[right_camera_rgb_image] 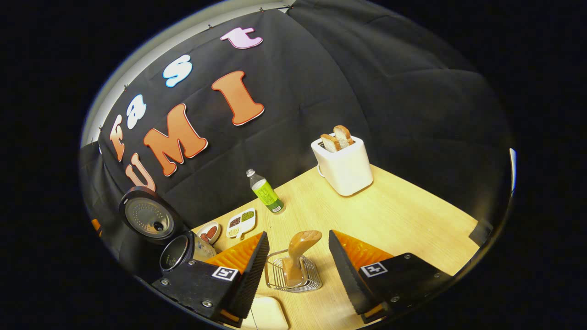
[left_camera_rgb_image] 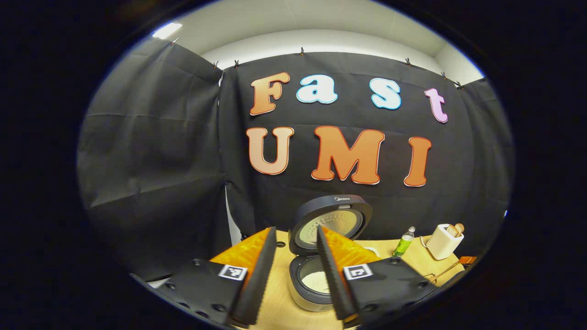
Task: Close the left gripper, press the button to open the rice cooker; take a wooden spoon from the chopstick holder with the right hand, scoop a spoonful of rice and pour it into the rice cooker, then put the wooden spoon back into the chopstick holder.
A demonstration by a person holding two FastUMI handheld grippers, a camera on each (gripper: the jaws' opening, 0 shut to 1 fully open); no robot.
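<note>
We see the cooker (left_camera_rgb_image: 321, 256) open; both grippers' fingers (right_camera_rgb_image: 250, 266) spread, the spoon (right_camera_rgb_image: 300, 250) in the holder (right_camera_rgb_image: 293, 277).

toaster (right_camera_rgb_image: 345, 168) with two bread slices (right_camera_rgb_image: 337, 137) | green bottle (right_camera_rgb_image: 266, 192) upright near wall | snack dishes (right_camera_rgb_image: 241, 223) on table (right_camera_rgb_image: 412, 215)

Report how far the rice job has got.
Done: the rice cooker stands open, lid up, with rice in its pot. The wooden spoon sits in the wire chopstick holder, between the open right gripper fingers, untouched. The left gripper is open. Whether the scoop is done or still ahead, I cannot tell.
</note>
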